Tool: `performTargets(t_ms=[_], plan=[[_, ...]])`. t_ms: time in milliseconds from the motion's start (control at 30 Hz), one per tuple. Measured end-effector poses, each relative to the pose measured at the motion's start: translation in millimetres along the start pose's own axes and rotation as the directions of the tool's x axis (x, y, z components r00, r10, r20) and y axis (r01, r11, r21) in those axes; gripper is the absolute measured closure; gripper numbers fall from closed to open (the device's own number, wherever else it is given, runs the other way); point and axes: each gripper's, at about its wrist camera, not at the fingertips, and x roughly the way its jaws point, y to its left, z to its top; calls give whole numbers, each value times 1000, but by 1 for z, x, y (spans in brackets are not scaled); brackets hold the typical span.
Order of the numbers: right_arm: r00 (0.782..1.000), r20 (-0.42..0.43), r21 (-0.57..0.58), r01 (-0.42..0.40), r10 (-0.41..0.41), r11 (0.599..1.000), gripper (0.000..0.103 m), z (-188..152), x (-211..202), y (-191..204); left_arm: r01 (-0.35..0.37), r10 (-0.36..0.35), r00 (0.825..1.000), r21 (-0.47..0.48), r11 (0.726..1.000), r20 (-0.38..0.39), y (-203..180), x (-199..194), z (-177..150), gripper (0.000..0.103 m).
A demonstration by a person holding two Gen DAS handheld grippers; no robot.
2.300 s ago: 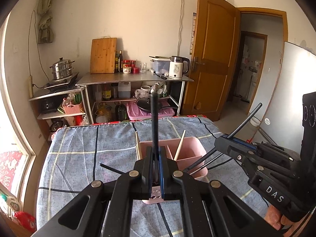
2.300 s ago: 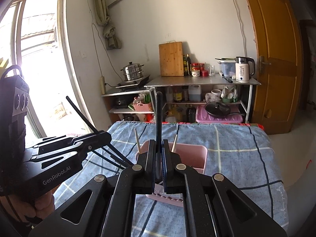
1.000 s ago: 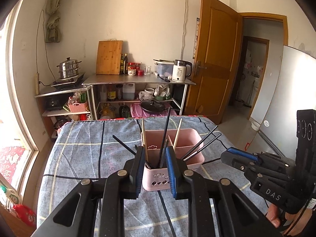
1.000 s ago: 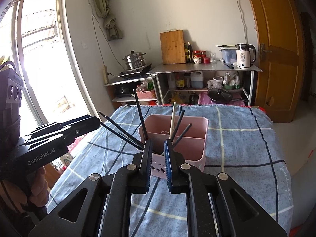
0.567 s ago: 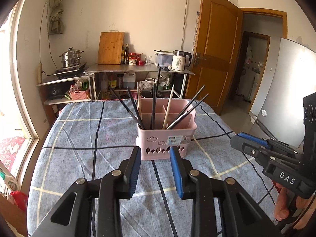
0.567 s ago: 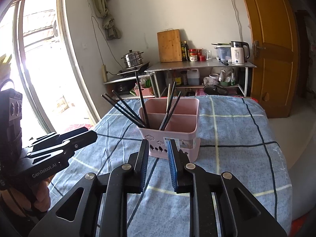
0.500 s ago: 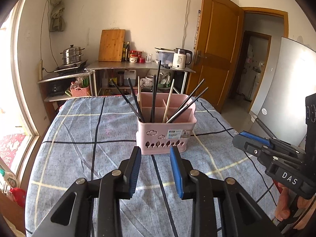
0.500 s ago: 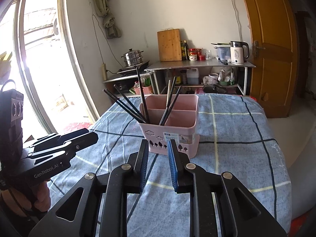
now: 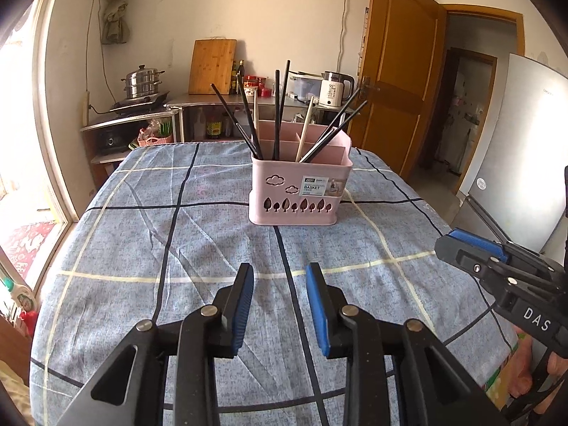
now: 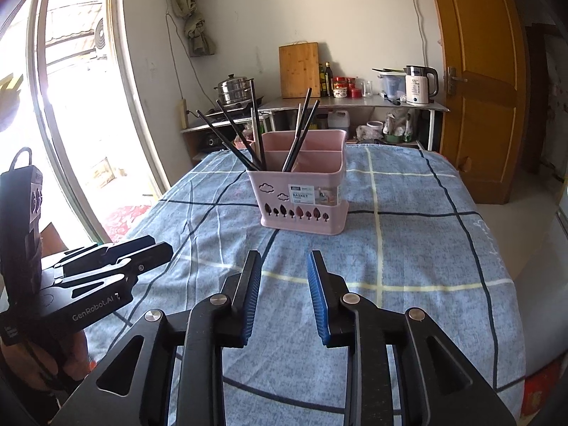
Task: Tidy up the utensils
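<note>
A: Left gripper [image 9: 279, 271] first: blue pads spread apart, nothing between them but tablecloth, well short of the pink basket [image 9: 300, 191].

B: And the right gripper [image 10: 284, 261] is a near match. Its jaws are opening at this moment, nothing between them, and it points at the basket from this side too.

A: From the left wrist view you can see the right gripper hanging off to the right of the basket, nearer the camera than the basket, a hand [image 9: 532, 383] underneath it at the lower edge.

B: From my side, the left gripper sits low and left of the basket, with fingers [image 10: 46, 362] gripping its handle.

A: Now the basket itself. Upright on the blue checked tablecloth [image 9: 142, 248], label facing us, tree cut-outs along the bottom, inner dividers showing.

B: Utensils are in it. Black chopsticks [image 9: 248, 120] fan out over the basket's left side, two more stand near its middle, another pair leans out to its right.

A: Plus pale wooden chopsticks [image 9: 304, 131] between the black ones, one leaning just right of the middle, one standing just left of it.

B: Behind the basket, a metal shelf [image 10: 355, 104] along the wall: cutting board [image 10: 299, 69] leaning upright, kettle [image 10: 419, 85] to its right, steamer pot [image 10: 234, 90] to the left.

A: Wooden door [image 9: 397, 71] to the basket's far right.
</note>
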Motion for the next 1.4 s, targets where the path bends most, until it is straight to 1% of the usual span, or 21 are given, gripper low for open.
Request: performTargets(t_ms=[233, 367, 467, 500, 567, 633, 800, 1100, 1400], plan=[[1000, -5, 6, 13, -13, 1000, 74, -14, -6, -2, -3, 3, 1000, 15, 1000, 28, -8, -10, -9, 73], [1000, 18, 1, 26, -26, 1000, 74, -16, -12, -2, -9, 8, 997, 21, 1000, 71, -10, -14, -13, 73], [998, 50, -19, 44, -43, 999, 73, -19, -15, -1, -14, 11, 993, 20, 1000, 121, -10, -15, -17, 73], [997, 58, -26, 52, -50, 998, 73, -20, -14, 0, -16, 13, 992, 20, 1000, 125, -10, -12, -18, 73], [996, 68, -36, 62, -60, 997, 73, -24, -12, 1, -10, 7, 992, 18, 1000, 129, -10, -8, -23, 73], [997, 62, -27, 55, -53, 998, 73, -27, -8, -2, -14, 11, 992, 20, 1000, 126, -9, -5, -27, 73], [996, 58, -15, 65, -64, 998, 72, -35, -5, -6, -15, 12, 993, 24, 1000, 119, -10, 0, -34, 73], [995, 71, -14, 73, -72, 997, 70, -36, -7, -5, -31, 27, 992, 32, 999, 122, -11, 0, -36, 73], [995, 71, -14, 71, -70, 997, 70, -36, -9, -5, -29, 25, 992, 35, 999, 123, -12, -3, -36, 73]])
